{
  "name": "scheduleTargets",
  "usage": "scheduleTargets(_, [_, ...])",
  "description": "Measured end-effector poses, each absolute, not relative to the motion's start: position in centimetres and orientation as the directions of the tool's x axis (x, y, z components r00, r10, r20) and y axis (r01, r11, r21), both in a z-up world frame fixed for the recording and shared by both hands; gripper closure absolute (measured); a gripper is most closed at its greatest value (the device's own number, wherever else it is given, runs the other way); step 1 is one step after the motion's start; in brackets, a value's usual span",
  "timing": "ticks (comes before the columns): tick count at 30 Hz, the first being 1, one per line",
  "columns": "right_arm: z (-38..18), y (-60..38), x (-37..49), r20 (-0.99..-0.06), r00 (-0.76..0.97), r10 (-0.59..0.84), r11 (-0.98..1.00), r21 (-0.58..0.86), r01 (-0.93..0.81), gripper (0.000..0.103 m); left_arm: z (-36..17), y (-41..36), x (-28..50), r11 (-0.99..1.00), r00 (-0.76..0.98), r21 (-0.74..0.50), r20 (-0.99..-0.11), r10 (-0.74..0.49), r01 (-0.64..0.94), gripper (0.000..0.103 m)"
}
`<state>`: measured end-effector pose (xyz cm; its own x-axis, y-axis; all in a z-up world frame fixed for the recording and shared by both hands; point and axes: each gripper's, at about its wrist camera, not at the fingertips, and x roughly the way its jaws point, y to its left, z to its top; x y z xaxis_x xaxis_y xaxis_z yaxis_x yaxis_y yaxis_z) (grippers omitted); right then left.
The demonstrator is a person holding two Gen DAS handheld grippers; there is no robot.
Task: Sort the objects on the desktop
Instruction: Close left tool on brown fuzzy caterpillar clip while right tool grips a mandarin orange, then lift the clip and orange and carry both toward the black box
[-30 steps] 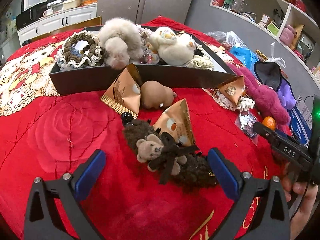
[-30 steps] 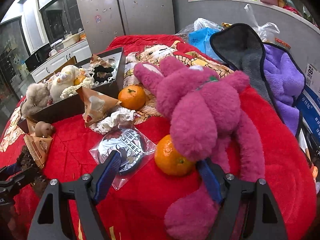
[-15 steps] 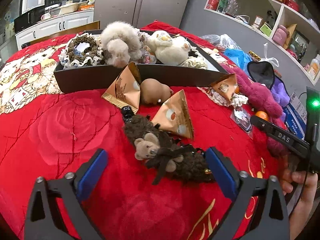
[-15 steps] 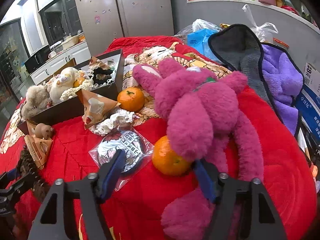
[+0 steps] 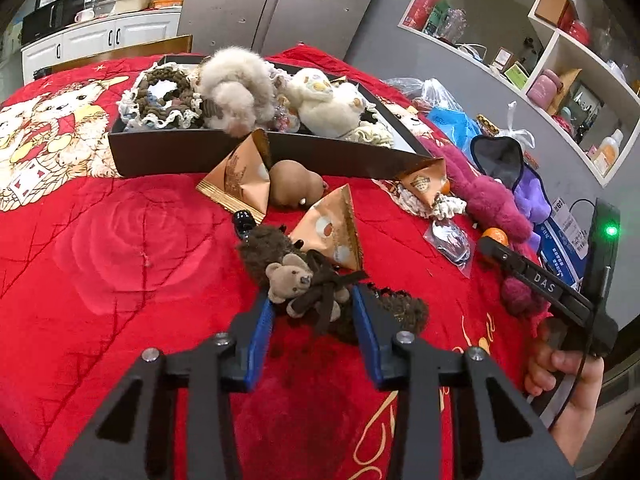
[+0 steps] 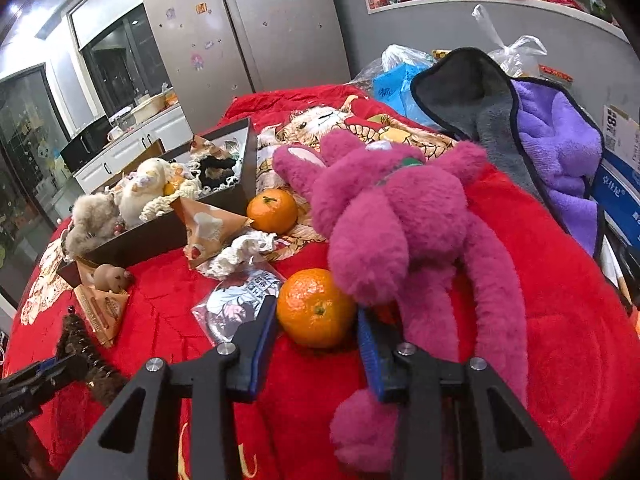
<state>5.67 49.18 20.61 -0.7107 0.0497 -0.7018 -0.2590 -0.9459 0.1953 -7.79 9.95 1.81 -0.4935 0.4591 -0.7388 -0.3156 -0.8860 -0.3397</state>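
My left gripper point(image 5: 313, 312) has closed its blue pads on a small brown bear charm point(image 5: 296, 284) fixed to a dark brown fuzzy scrunchie point(image 5: 360, 304) on the red cloth. My right gripper point(image 6: 316, 322) has closed around an orange tangerine point(image 6: 314, 307) that lies against a magenta plush toy point(image 6: 400, 232). A dark tray point(image 5: 180, 152) at the back holds plush toys and crocheted scrunchies; it also shows in the right wrist view point(image 6: 160, 236).
Orange pyramid snack packets point(image 5: 336, 228) and a brown plush mouse point(image 5: 294, 186) lie before the tray. A second tangerine point(image 6: 272, 210), a bagged badge point(image 6: 240, 300) and a white lace scrunchie point(image 6: 244, 250) lie nearby. Purple and grey cloths point(image 6: 552, 136) lie at the right.
Both grippers have narrowed from wide open. The left one has closed on the bear charm and the right one around the tangerine.
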Motion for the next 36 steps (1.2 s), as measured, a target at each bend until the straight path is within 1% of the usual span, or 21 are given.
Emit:
scheduleTargets(6, [21.3,47.8,6.6,-0.689,-0.723,0.047,-0.952,0.189,-0.242,0.065,2.7,9.8,-7.2,-0.884,-0.507,-0.329,-0.728,0.462,-0.333,0.067])
scheduleTargets(7, [21.4,47.5,6.8,-0.686,-0.726,0.045,-0.953,0.188,-0.236,0.065,2.9,9.8,-7.1,-0.879,-0.507,-0.334,-0.723,0.470,-0.339,0.075])
scheduleTargets(9, [21.9,47.2,7.2,-0.679,-0.733,0.044,-0.956,0.185,-0.229,0.065,3.4,9.7,-7.0,-0.877,-0.506,-0.337,-0.720,0.475,-0.344,0.080])
scheduleTargets(13, [23.2,46.8,8.0,-0.659,-0.750,0.048,-0.959,0.179,-0.219,0.065,4.1,9.6,-6.4,-0.883,-0.527,-0.309,-0.714,0.460,-0.352,0.080])
scheduleTargets(22, [25.7,45.1,9.6,-0.619,-0.784,0.044,-0.972,0.157,-0.178,0.065,5.6,8.2,-5.4,-0.889,-0.564,-0.306,-0.691,0.453,-0.340,0.080])
scheduleTargets(36, [26.7,40.6,9.8,-0.606,-0.794,-0.041,-0.986,0.155,-0.067,0.065,6.7,5.4,-3.8,-0.913,-0.604,-0.270,-0.686,0.406,-0.306,0.080])
